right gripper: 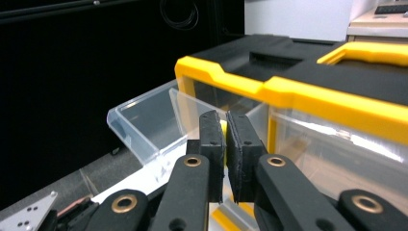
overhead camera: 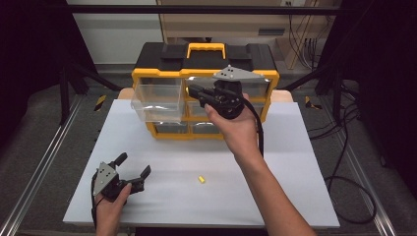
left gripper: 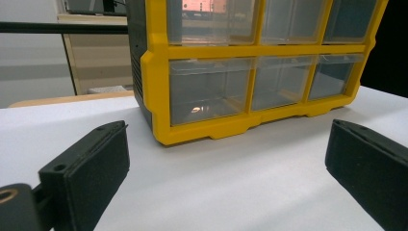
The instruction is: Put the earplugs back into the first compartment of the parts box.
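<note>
A yellow-and-black drawer organizer [overhead camera: 246,55] stands at the back of the white board [overhead camera: 295,187]. Its top-left clear drawer [overhead camera: 157,101] is pulled out and looks empty. My right gripper [overhead camera: 193,90] hovers at that drawer's right edge, its jaws pressed nearly together. In the right gripper view a sliver of a small yellow piece [right gripper: 222,126] shows between the tips of the right gripper [right gripper: 225,118], beside the clear drawer [right gripper: 144,125]. Another small yellow piece [overhead camera: 201,179] lies on the board. My left gripper [overhead camera: 133,164] rests open at the front left, facing the organizer [left gripper: 159,72].
Metal rails run along both sides of the table, and cables trail on the floor at the right. The other clear drawers [left gripper: 209,94] of the organizer are closed. The right gripper's cable hangs down beside the forearm.
</note>
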Action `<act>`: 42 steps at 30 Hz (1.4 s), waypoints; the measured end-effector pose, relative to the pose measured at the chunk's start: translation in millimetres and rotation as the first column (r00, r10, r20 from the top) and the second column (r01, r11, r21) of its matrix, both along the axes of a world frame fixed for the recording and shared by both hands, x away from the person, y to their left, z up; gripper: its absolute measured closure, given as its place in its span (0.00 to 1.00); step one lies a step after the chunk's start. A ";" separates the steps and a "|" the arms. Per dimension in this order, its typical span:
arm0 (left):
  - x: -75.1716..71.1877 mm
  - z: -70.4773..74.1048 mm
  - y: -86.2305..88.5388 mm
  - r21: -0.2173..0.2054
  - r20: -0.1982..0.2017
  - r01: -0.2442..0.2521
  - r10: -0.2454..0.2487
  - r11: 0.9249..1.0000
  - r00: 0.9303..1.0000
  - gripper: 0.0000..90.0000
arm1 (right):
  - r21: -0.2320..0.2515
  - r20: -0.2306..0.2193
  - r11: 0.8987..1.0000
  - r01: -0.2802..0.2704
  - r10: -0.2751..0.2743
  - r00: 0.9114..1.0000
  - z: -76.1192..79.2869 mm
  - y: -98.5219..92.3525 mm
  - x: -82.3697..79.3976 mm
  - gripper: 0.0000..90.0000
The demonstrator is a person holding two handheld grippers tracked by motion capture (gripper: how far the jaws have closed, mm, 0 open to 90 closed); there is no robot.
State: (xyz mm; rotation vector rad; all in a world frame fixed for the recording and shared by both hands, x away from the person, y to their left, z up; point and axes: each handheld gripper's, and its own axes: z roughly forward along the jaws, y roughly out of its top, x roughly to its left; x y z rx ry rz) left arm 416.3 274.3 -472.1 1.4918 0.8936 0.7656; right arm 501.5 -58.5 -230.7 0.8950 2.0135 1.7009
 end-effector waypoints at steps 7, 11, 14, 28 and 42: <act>-0.2 0.3 -0.8 -0.001 0.003 0.003 -0.003 1.000 1.000 0.02 | -0.003 0.010 1.000 -0.007 0.007 1.000 7.8 7.5 4.2 0.96; 0.5 0.0 -0.4 -0.001 0.001 0.001 -0.001 1.000 1.000 0.02 | 0.001 0.024 1.000 -0.001 0.001 1.000 9.9 10.9 5.4 0.96; 0.8 -0.3 0.4 -0.005 0.000 -0.002 0.002 1.000 1.000 0.02 | 0.004 0.023 1.000 0.000 0.000 1.000 12.5 13.4 8.1 0.96; 1.6 -0.4 1.6 -0.009 0.001 -0.005 0.005 1.000 1.000 0.01 | 0.014 0.023 1.000 -0.013 0.013 1.000 16.8 22.8 13.2 0.95; 1.5 -0.2 0.4 -0.011 0.001 0.003 -0.003 1.000 1.000 0.01 | 0.010 0.024 0.999 -0.033 0.033 0.999 22.3 36.2 14.3 0.95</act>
